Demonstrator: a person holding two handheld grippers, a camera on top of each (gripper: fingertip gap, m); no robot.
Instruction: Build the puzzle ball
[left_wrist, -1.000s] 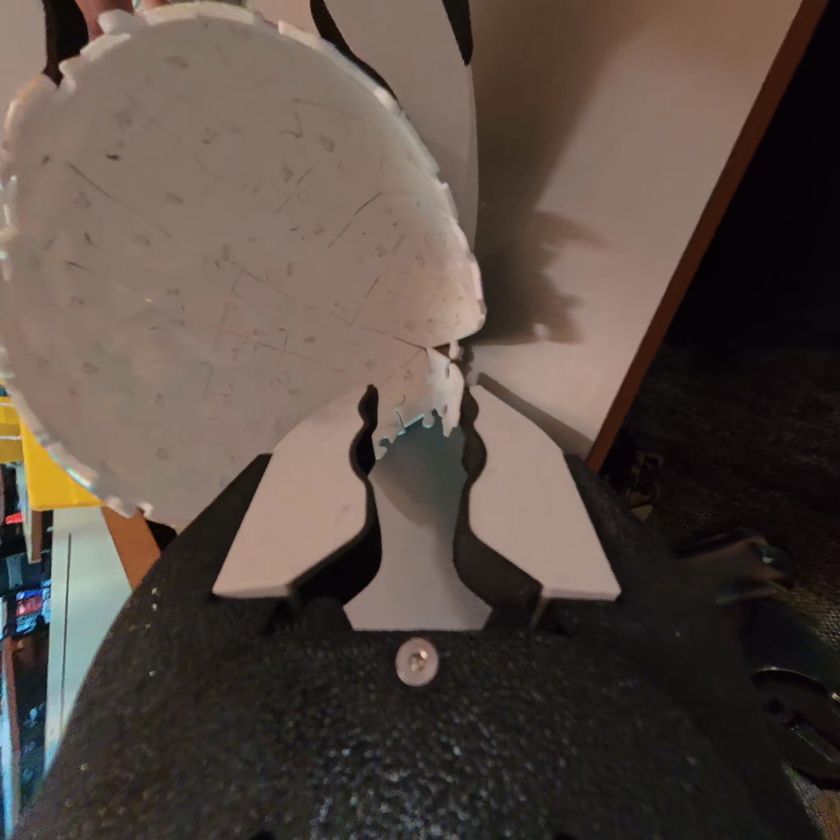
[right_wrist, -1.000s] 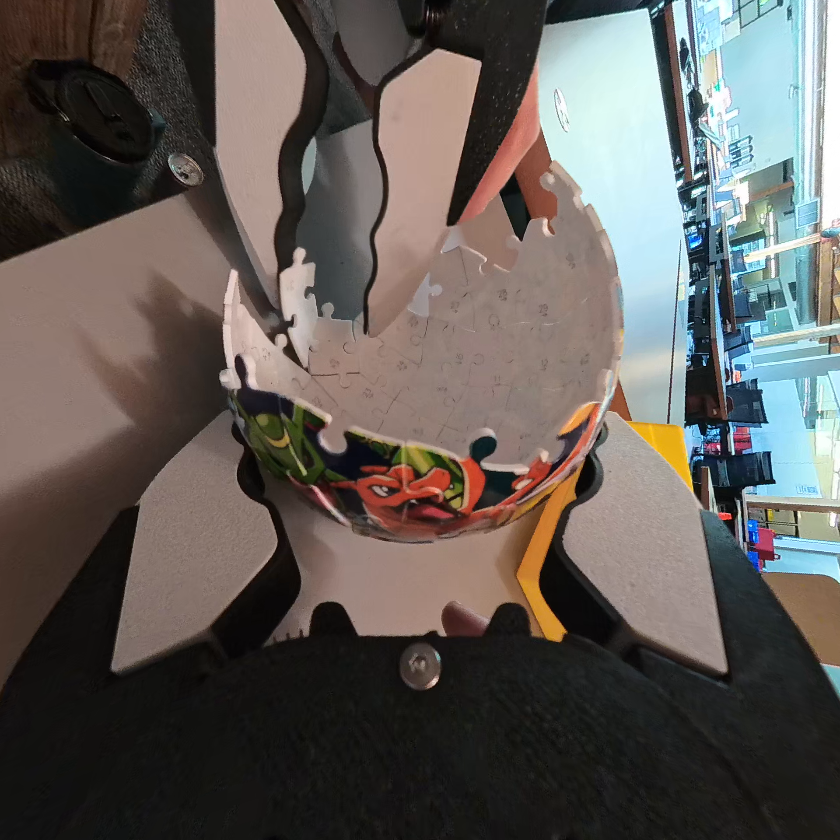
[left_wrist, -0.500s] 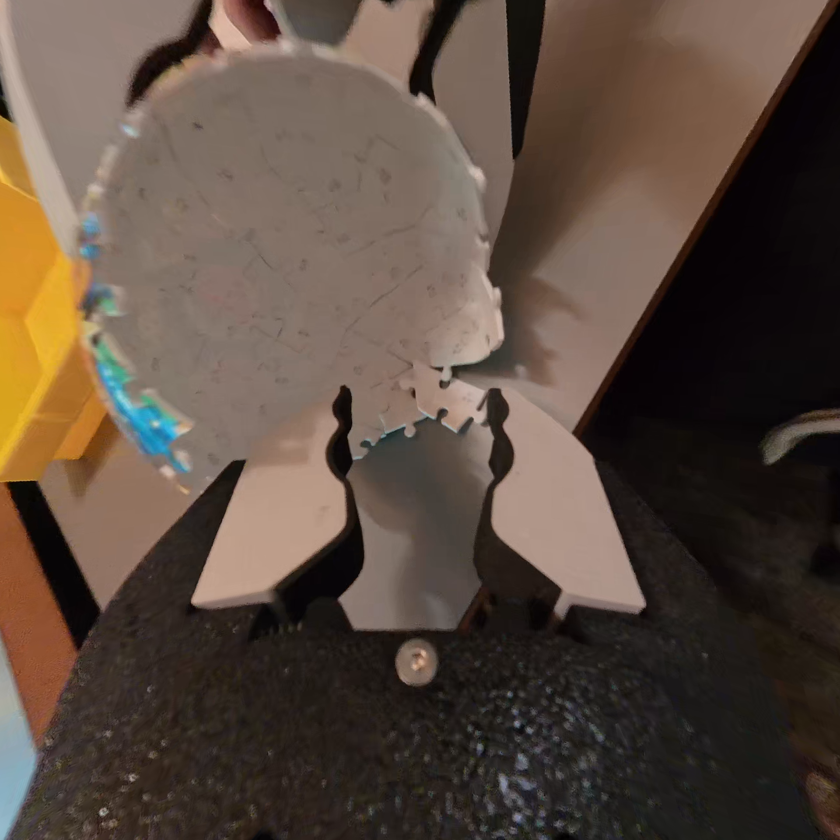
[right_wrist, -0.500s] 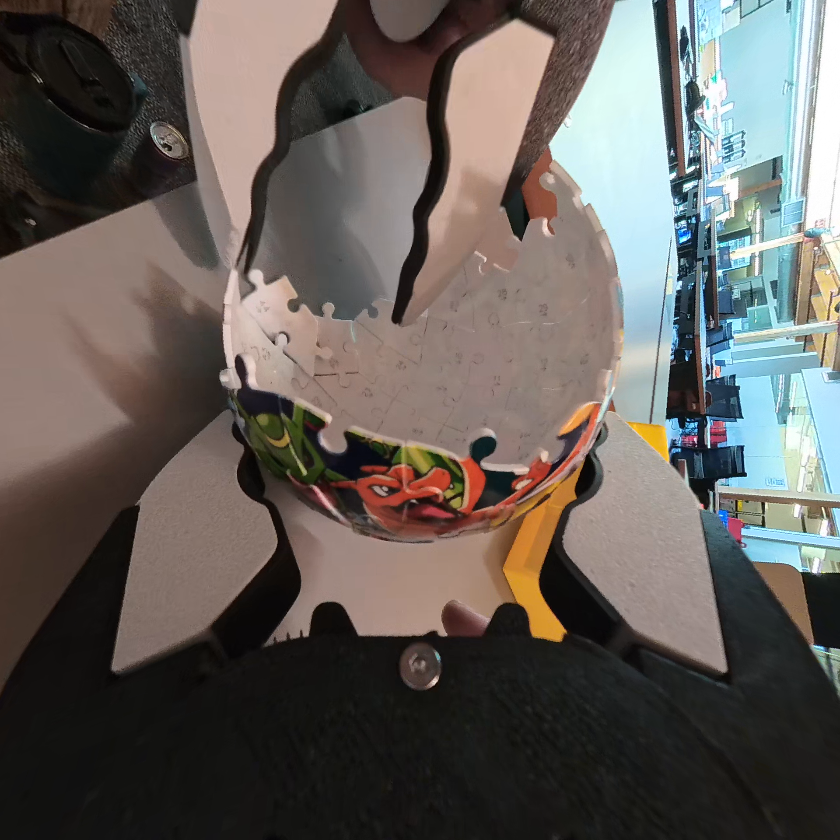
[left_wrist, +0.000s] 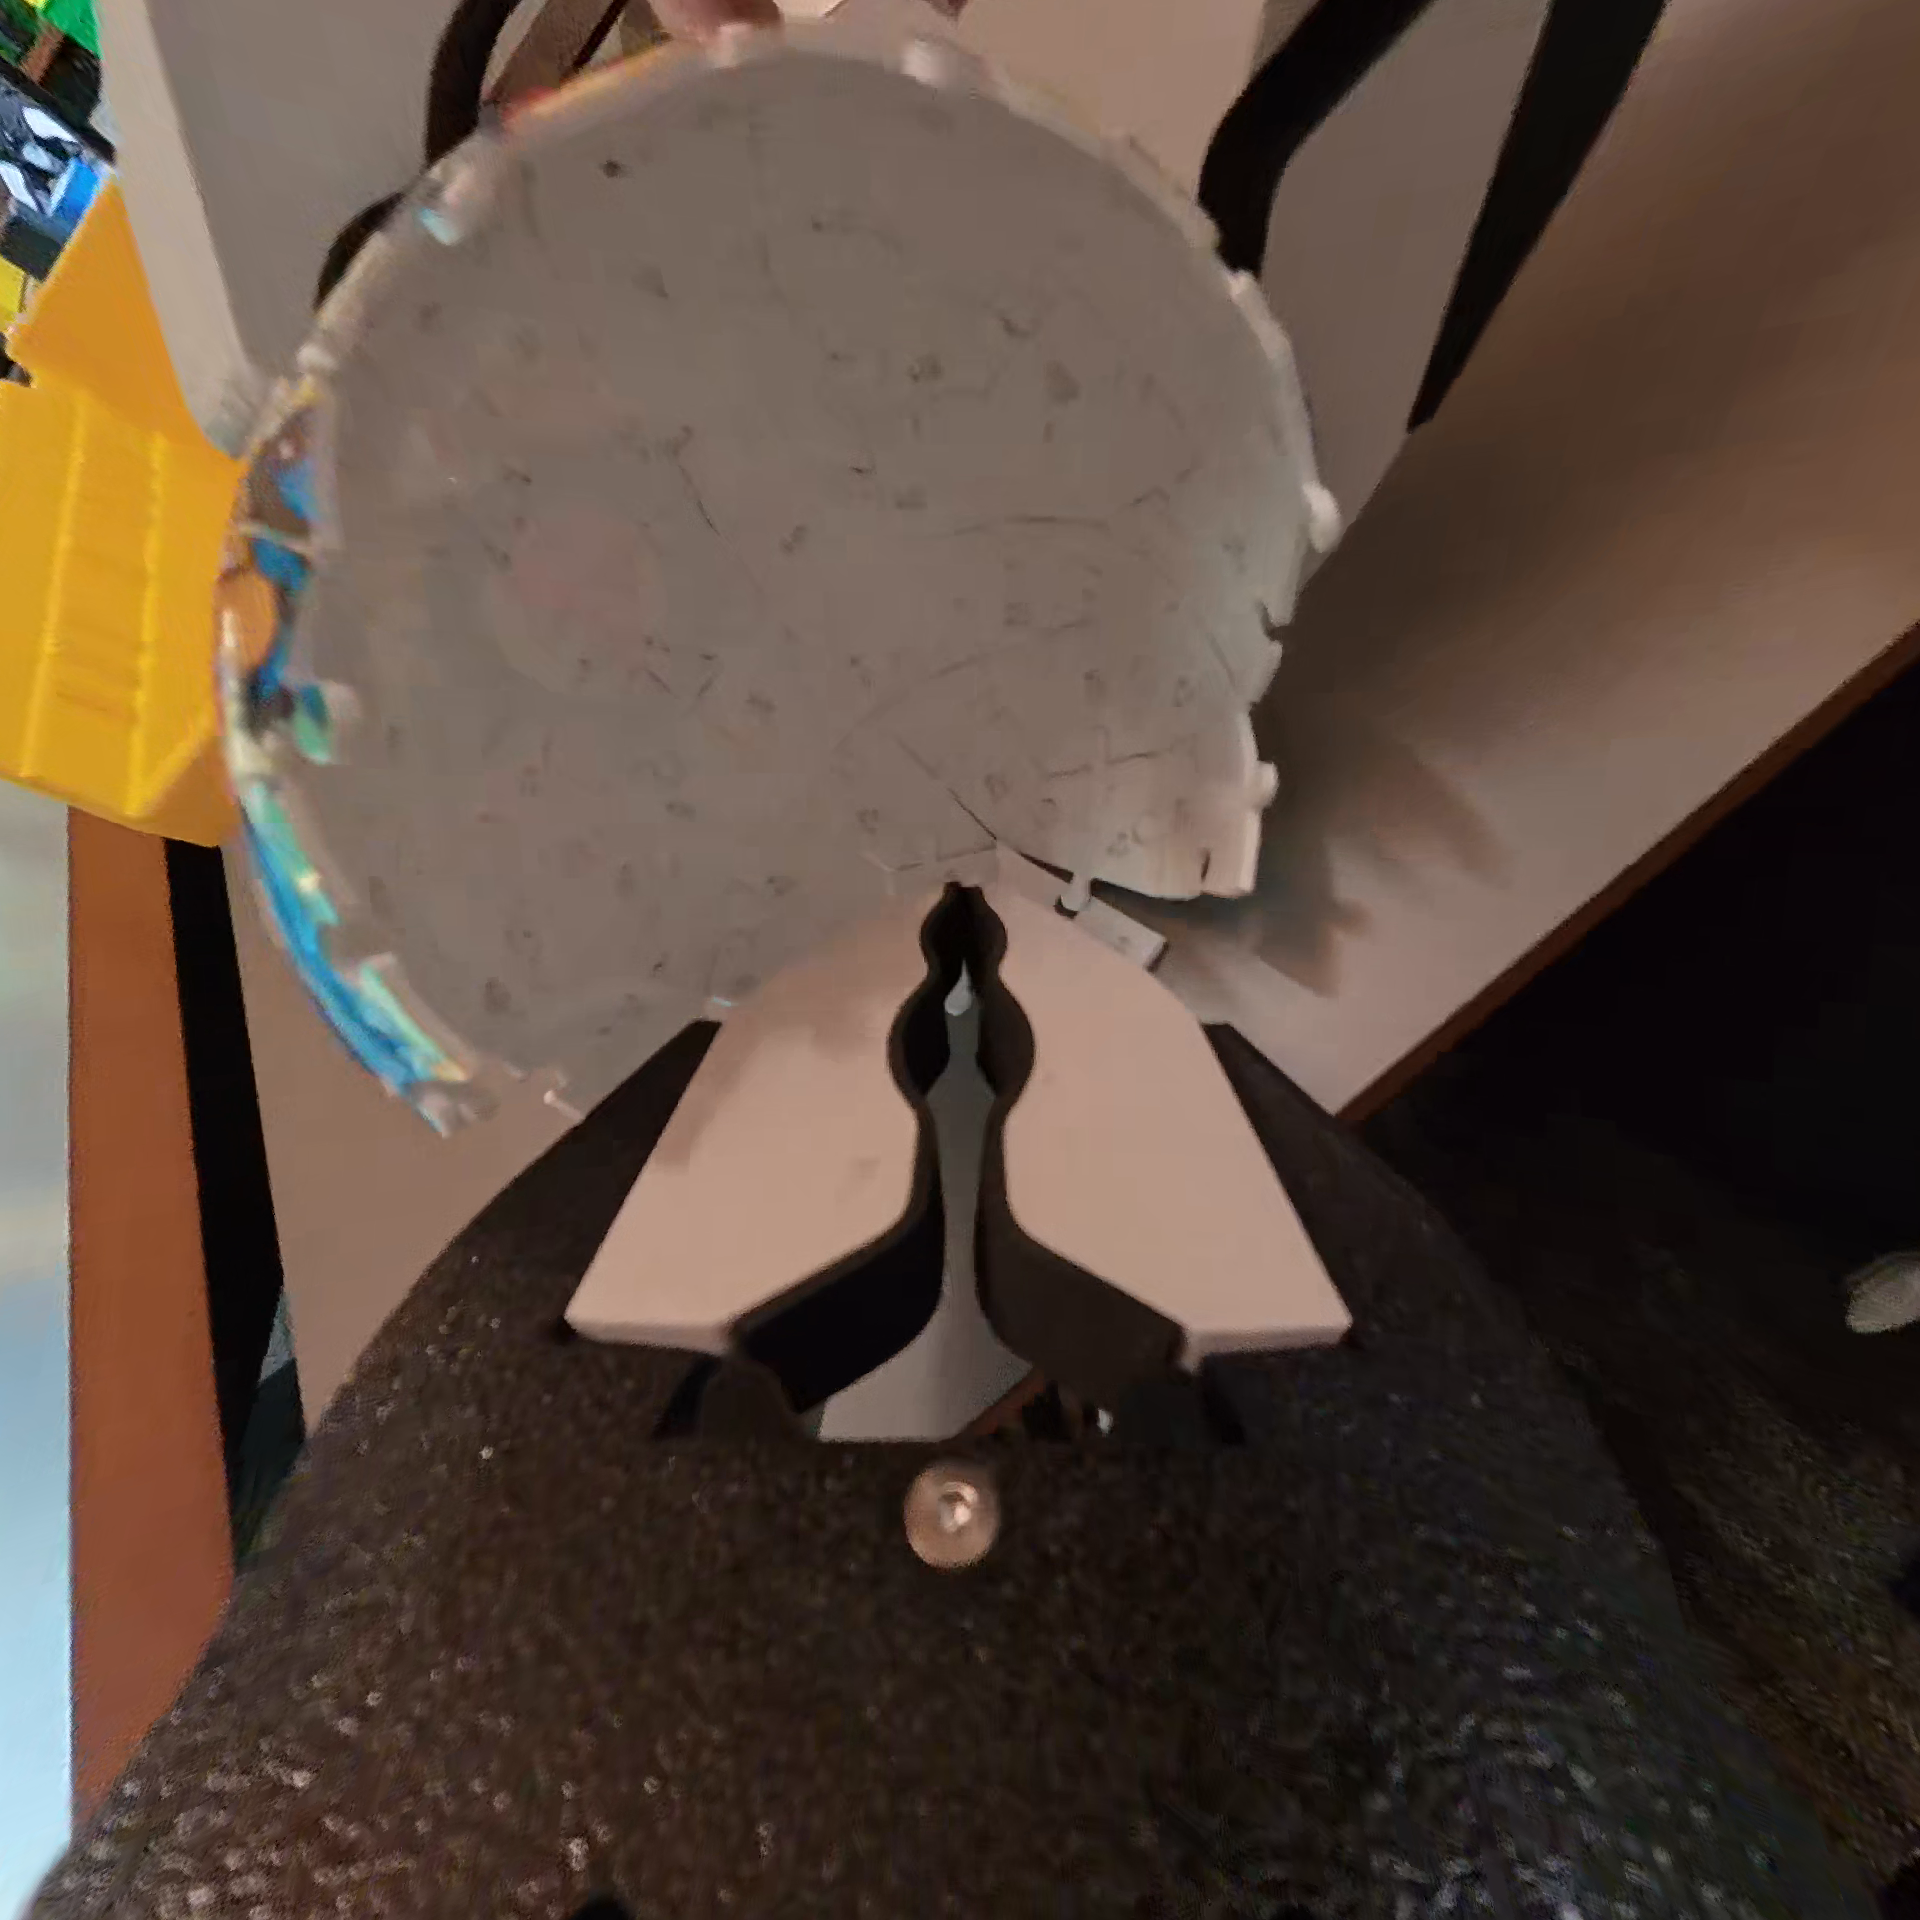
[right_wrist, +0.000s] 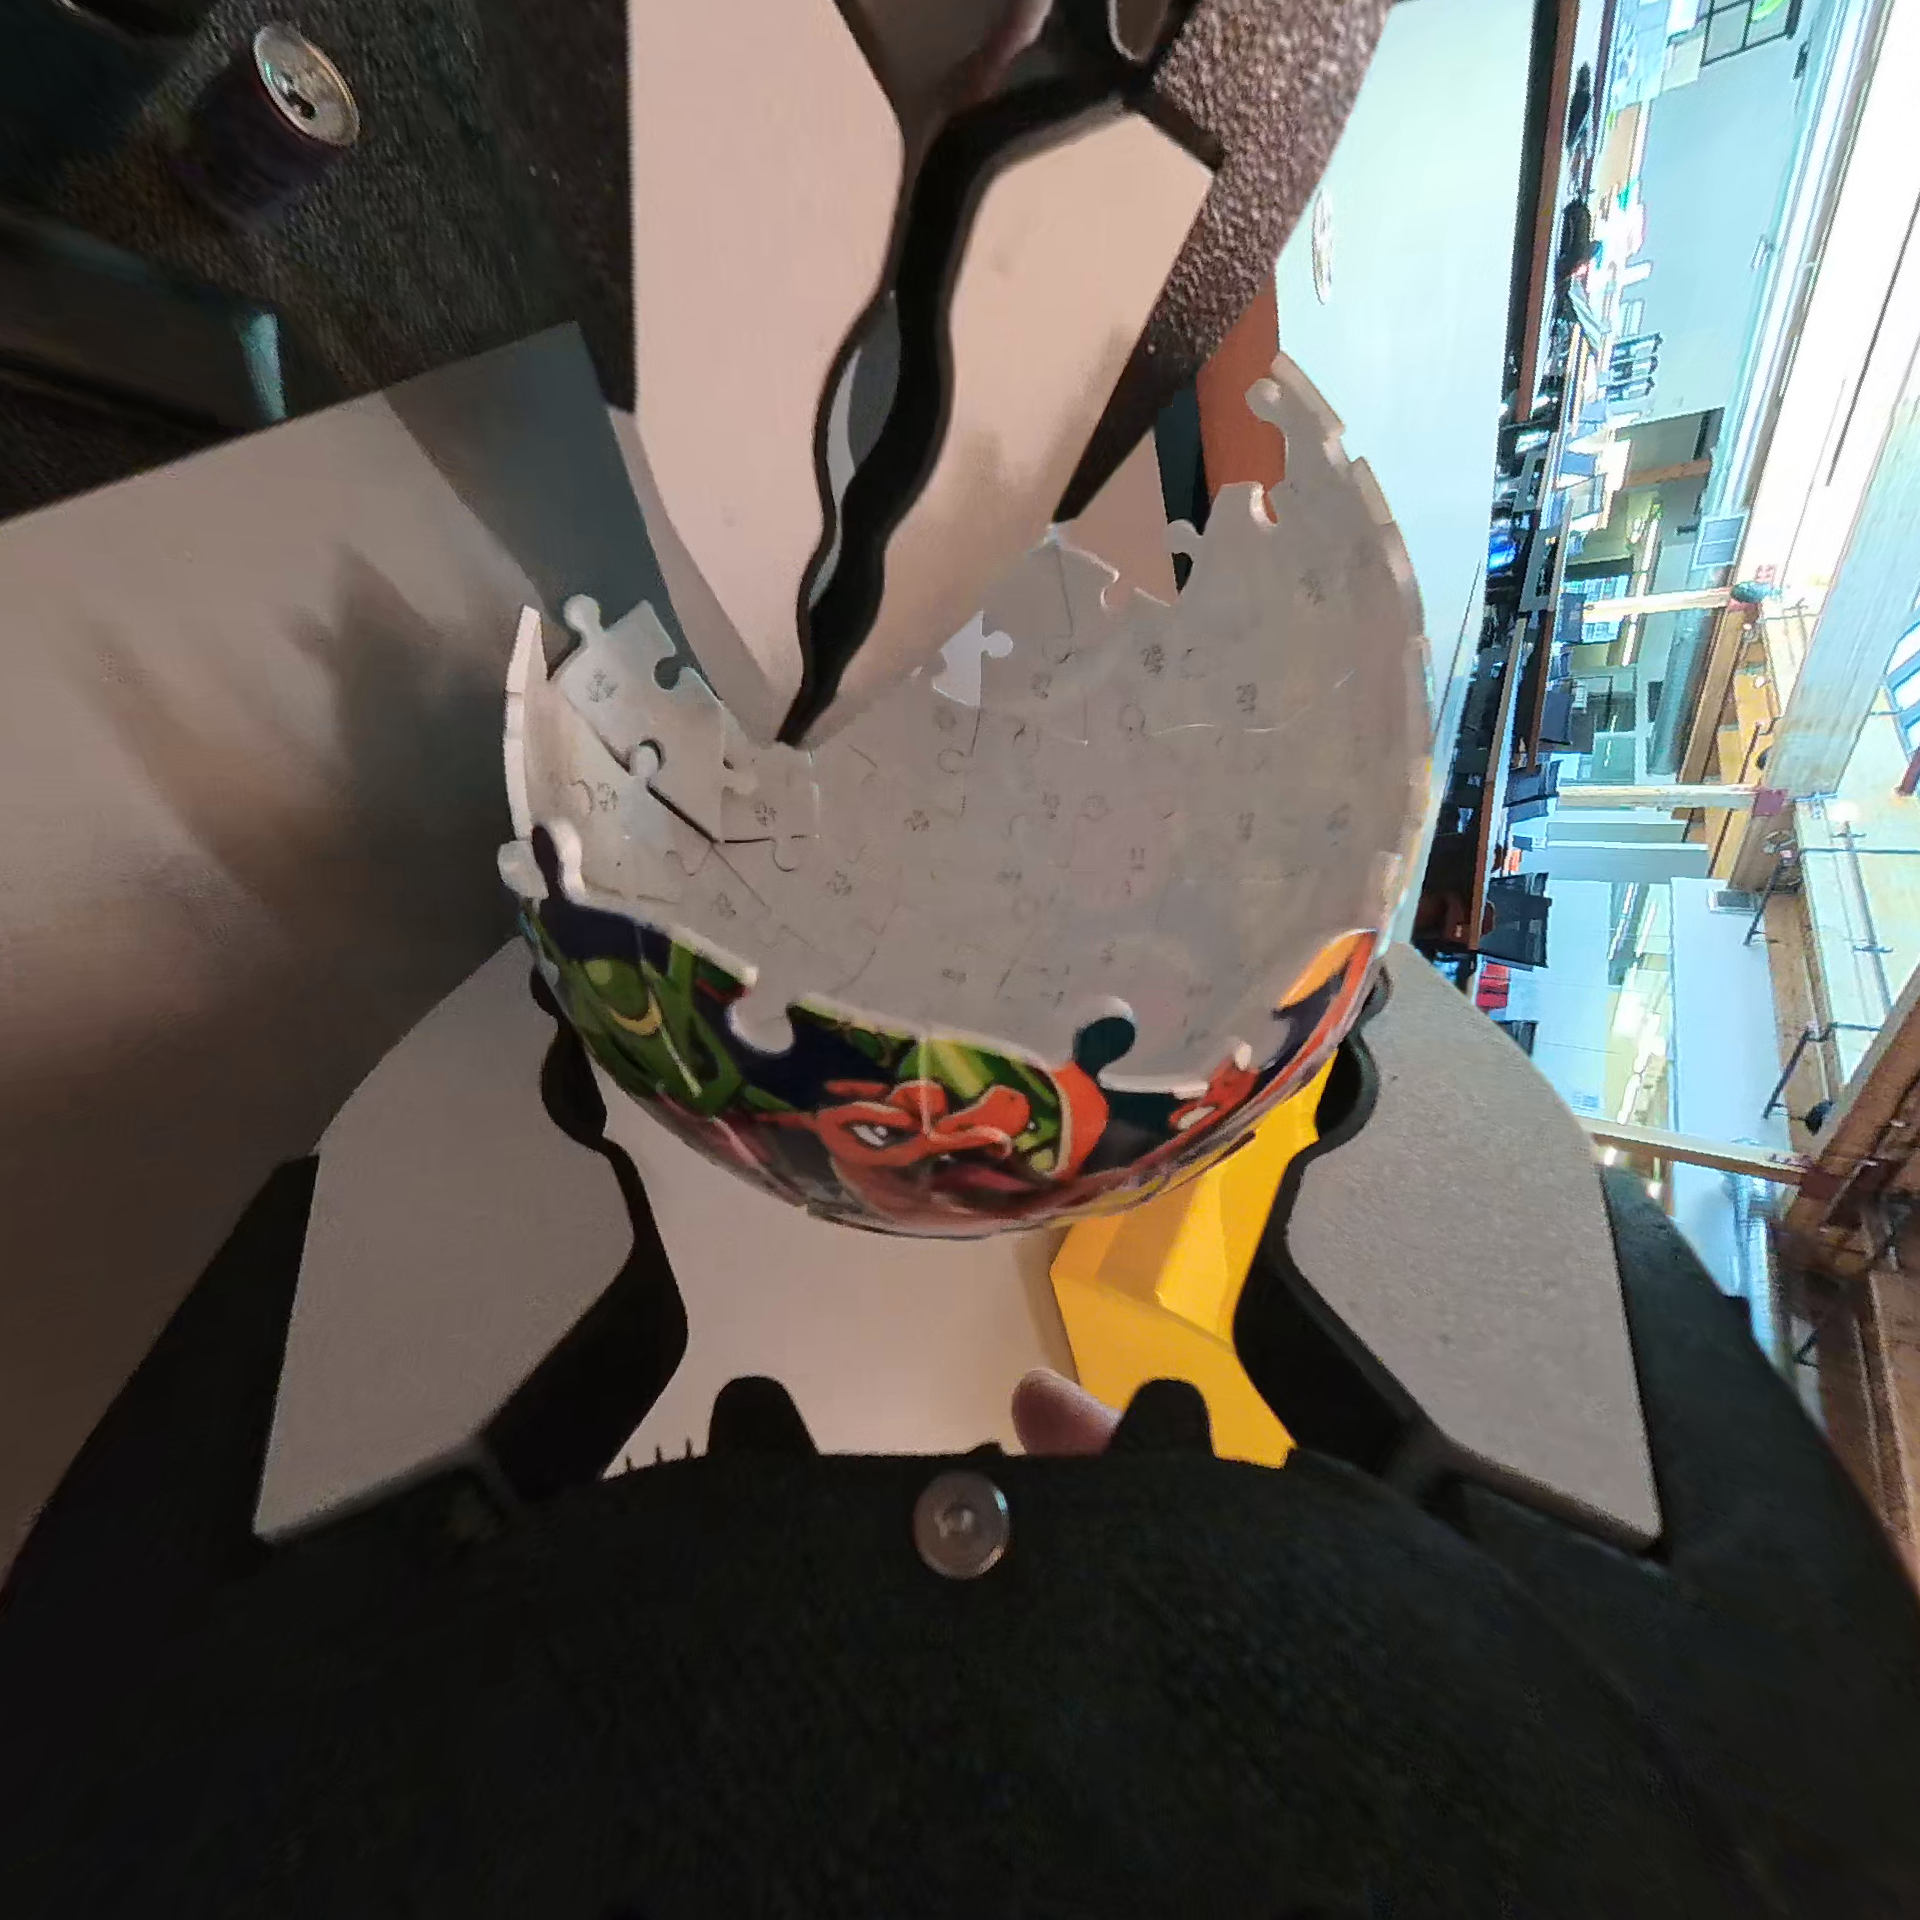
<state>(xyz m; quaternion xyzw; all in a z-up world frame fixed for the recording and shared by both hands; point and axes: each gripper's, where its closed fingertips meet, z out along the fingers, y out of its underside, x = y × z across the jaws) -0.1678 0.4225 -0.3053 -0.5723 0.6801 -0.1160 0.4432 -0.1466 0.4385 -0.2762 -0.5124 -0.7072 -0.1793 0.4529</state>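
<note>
The half-built puzzle ball (right_wrist: 1039, 831) is a bowl-shaped shell, white inside and printed in green, orange and blue outside. My right gripper (right_wrist: 956, 977) holds it between its two wide-set fingers, open side up. In the left wrist view the shell's white inside (left_wrist: 779, 540) fills the upper middle. My left gripper (left_wrist: 961, 904) comes from the far side, and its tips (right_wrist: 800, 727) are pinched on a white rim piece (right_wrist: 769, 805) at the shell's jagged edge. A loose-looking piece (left_wrist: 1112, 920) juts out beside the tips.
A yellow plastic stand (right_wrist: 1174, 1320) sits on the grey table (right_wrist: 208, 831) just behind the ball and shows at the left in the left wrist view (left_wrist: 104, 603). The table's brown edge (left_wrist: 1558, 935) borders dark floor. A fingertip (right_wrist: 1060, 1413) shows by my right gripper's base. My hands' fingertips stand some 5 cm from each other.
My left gripper has closed from open to pinched on the rim piece and moved in along the shell's edge. The right gripper still holds the shell, now slightly closer.
</note>
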